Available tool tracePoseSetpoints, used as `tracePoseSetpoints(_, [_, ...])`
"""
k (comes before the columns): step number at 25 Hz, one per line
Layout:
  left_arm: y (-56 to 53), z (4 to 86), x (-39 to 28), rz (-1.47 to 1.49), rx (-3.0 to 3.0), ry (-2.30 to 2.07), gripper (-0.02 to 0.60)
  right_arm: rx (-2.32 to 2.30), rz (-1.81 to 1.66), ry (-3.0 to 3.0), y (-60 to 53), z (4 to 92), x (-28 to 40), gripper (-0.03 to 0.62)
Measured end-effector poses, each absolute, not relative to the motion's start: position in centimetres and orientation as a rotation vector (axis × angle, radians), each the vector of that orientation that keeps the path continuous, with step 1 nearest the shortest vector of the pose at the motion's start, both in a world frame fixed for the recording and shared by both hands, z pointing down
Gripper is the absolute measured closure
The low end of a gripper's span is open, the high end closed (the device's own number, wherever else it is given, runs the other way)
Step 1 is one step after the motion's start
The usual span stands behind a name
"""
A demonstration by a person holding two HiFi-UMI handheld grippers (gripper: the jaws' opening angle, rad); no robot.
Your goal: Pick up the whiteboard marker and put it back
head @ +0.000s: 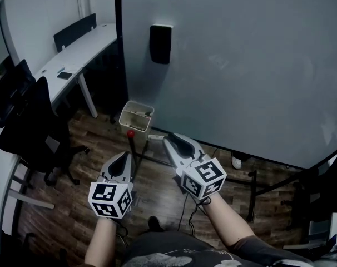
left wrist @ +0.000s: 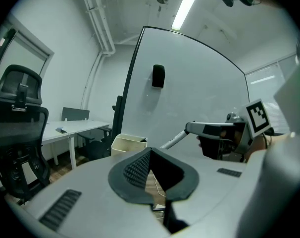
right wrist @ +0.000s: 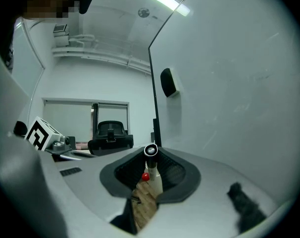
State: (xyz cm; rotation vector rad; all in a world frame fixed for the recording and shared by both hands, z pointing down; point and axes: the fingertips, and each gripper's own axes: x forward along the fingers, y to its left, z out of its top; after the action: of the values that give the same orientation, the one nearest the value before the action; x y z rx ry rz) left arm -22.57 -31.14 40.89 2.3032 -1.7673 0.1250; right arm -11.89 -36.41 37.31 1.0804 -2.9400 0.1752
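Office: whiteboard [head: 241, 65], long desk [head: 79, 52], swivel chair [head: 32, 129].

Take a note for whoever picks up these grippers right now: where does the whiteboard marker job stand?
Left gripper: jaws together, nothing in them.
Right gripper: shut on the white whiteboard marker, which sticks out ahead of the jaws.
Scene: the large whiteboard stands ahead with a black rectangular block mounted on it. A cream open-top box sits by the board's lower left edge.
Done: marker picked up.
Left: put it back. The cream box looks the likely spot, but that is unconfirmed. Then release.
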Motion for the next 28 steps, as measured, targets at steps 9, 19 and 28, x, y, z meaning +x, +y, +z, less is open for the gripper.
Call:
tracePoseSetpoints(9, [-35.7, 40.9, -24.9, 0.087, 2.308, -1.745, 0.568, 1.083, 0.162, -2.902, -41.0, 37.7, -14.9, 0.513])
tracePoseSetpoints(19, [-38.0, 41.9, -26.6, 0.063, 2.279, -1.732, 0.568, 1.014, 0.215, -2.858, -43.2, 41.2, -18.4, 0.513])
tracePoseSetpoints(28, [-38.5, 42.8, -27.6, 0.09, 2.266, -1.739, 0.568, 0.995, 0.254, -2.825, -43.8, 43.2, -19.8, 0.513])
